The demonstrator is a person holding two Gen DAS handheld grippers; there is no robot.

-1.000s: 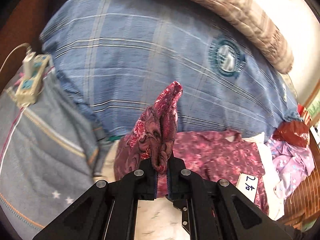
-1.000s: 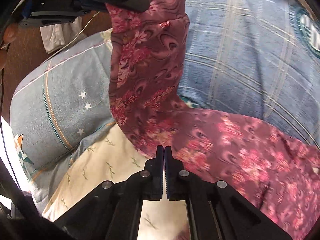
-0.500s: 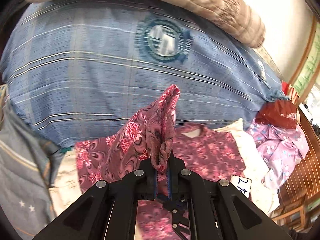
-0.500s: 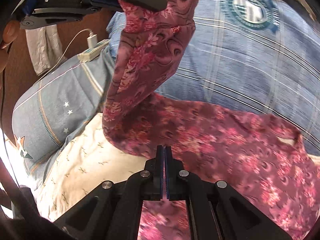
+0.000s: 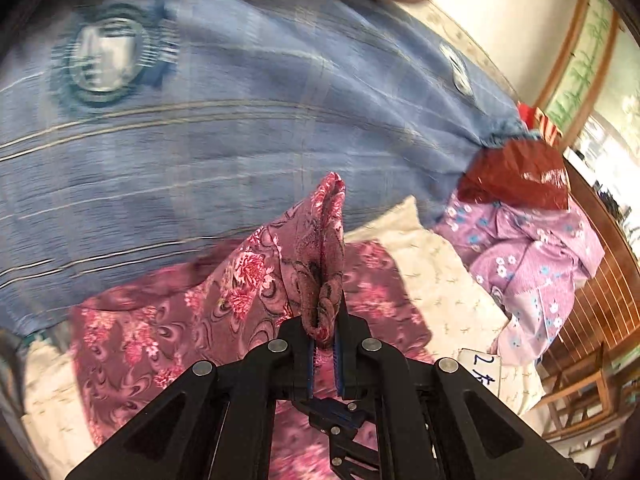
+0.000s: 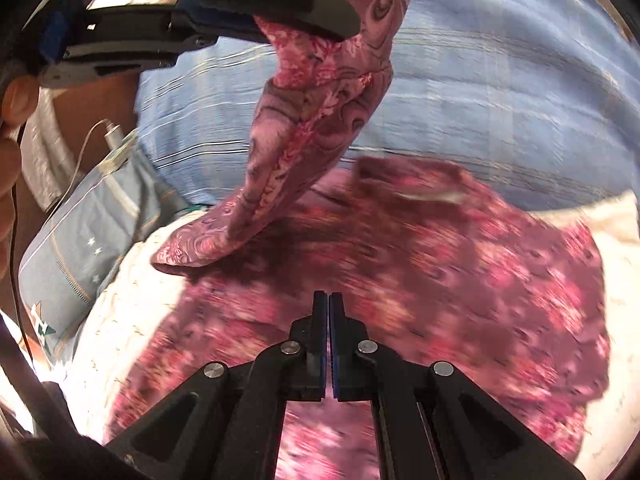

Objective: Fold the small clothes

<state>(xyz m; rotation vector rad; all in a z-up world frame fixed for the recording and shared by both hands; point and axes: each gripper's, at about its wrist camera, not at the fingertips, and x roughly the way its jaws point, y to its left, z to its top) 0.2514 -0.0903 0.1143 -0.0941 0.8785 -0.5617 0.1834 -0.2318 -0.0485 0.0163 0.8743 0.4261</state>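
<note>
Softly draped floral garment (image 5: 320, 248) pinched in left hand-held gripper (image 5: 325, 344).
Right hand-held gripper (image 6: 329, 336) closed, empty; thin, limp cloth, best held by hems.

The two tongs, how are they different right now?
The left tongs pinch a bunch of the maroon flowery shirt and lift it; the right tongs are shut with nothing visible between them. The left tongs sit higher, the right ones lower over the shirt. Both are black.
</note>
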